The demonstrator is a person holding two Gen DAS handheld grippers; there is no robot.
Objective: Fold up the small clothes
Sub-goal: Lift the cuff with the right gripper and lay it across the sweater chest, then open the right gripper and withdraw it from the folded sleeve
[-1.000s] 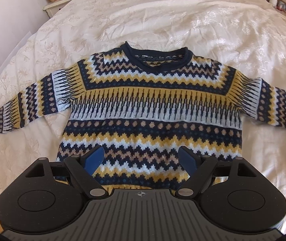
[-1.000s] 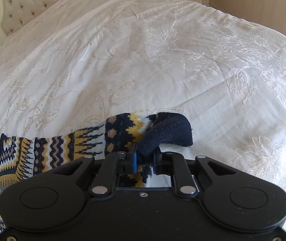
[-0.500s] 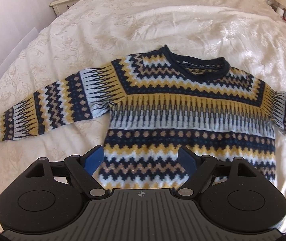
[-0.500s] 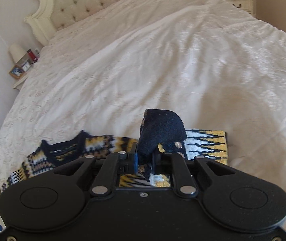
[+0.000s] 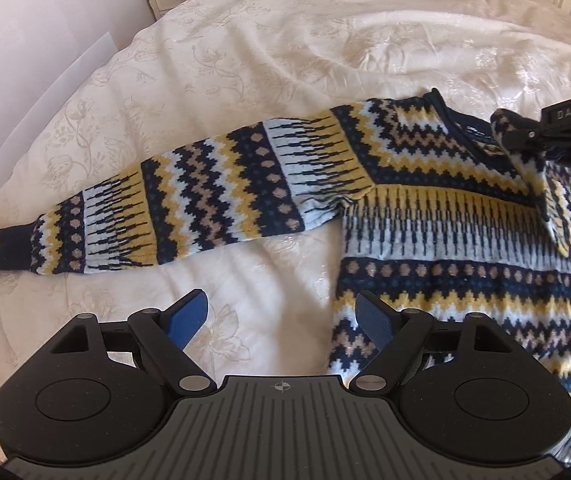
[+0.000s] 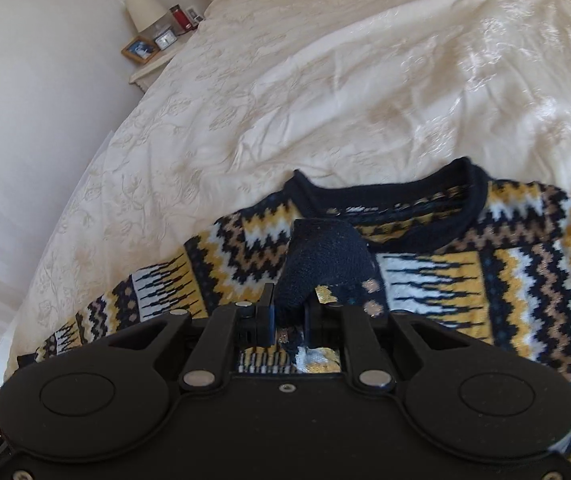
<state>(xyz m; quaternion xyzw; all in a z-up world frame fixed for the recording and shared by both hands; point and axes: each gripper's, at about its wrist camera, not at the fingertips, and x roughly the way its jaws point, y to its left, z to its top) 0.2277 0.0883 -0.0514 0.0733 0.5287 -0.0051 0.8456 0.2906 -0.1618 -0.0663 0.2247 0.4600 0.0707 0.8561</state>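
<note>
Sweater flat on the bed. My right tool, clamped on the navy cuff, holds 1 sleeve over the chest just below the collar. My left tool hangs wide open, empty, beside the hem. Lay the sleeve flat, unbunched, before letting go.

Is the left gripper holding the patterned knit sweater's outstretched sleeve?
No: the left gripper hovers open and empty, while the sleeve lies flat on the bed.
</note>
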